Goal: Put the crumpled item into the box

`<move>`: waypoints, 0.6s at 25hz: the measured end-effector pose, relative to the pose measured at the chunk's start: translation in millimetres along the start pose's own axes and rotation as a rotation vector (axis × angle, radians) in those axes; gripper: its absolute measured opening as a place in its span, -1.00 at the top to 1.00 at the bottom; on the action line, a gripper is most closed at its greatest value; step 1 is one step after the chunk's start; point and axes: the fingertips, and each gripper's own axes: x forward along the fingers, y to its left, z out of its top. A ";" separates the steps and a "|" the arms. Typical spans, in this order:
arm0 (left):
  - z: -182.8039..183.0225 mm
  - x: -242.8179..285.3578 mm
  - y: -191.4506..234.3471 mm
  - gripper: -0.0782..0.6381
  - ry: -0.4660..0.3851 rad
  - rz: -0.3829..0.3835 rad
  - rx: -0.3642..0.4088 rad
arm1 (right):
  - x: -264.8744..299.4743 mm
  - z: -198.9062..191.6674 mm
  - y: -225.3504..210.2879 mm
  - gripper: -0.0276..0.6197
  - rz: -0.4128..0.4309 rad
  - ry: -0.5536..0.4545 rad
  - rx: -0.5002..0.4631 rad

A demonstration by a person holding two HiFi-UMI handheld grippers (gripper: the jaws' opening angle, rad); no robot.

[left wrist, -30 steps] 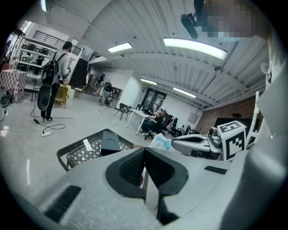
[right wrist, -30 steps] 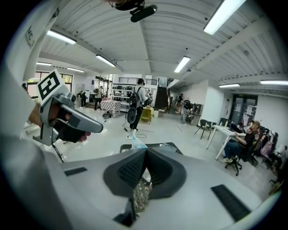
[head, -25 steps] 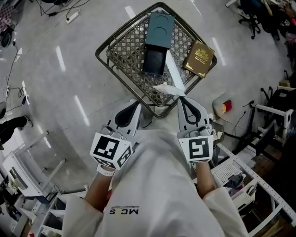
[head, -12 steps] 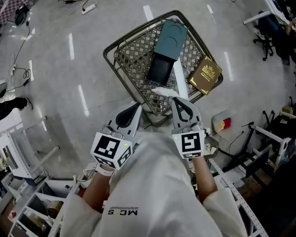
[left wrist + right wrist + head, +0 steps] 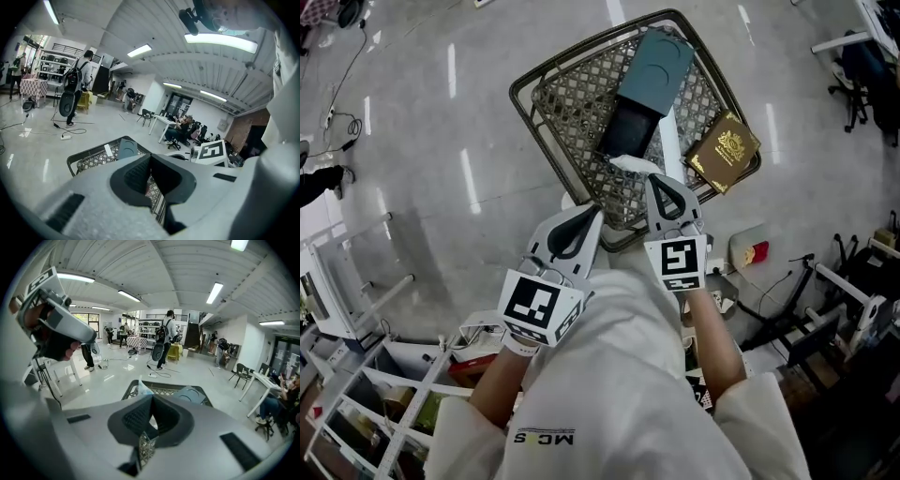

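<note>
A wire basket (image 5: 546, 89) stands on the floor with a dark open box (image 5: 630, 127) and its teal lid (image 5: 661, 61) in it. My right gripper (image 5: 660, 178) is shut on a crumpled white paper (image 5: 630, 165), held over the basket's near part just short of the dark box. In the right gripper view the paper (image 5: 142, 389) sticks up past the shut jaws of the right gripper (image 5: 152, 397). My left gripper (image 5: 595, 208) hangs at the basket's near rim, shut with nothing in it. In the left gripper view its jaws meet at the left gripper (image 5: 151, 157) tip, before the basket (image 5: 89, 159).
A gold-brown booklet (image 5: 725, 150) and a white strip (image 5: 668, 141) lie in the basket's right side. Metal racks (image 5: 356, 412) stand at lower left, and a red-and-white item (image 5: 748, 251) and table frames at right. A person with a backpack (image 5: 165, 336) stands far off.
Both grippers have moved forward toward the basket. The right one has carried the crumpled paper from the basket's near rim to over its inside, close to the dark box.
</note>
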 end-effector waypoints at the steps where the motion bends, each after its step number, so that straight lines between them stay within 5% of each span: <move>1: -0.1 1.3 -1.0 0.74 -0.003 0.005 0.002 | 6.6 -3.3 -1.0 0.87 0.006 0.005 -0.004; 15: -12.3 0.5 4.1 0.74 -0.004 0.067 -0.044 | 108.1 -77.9 -12.8 0.87 0.062 0.179 -0.042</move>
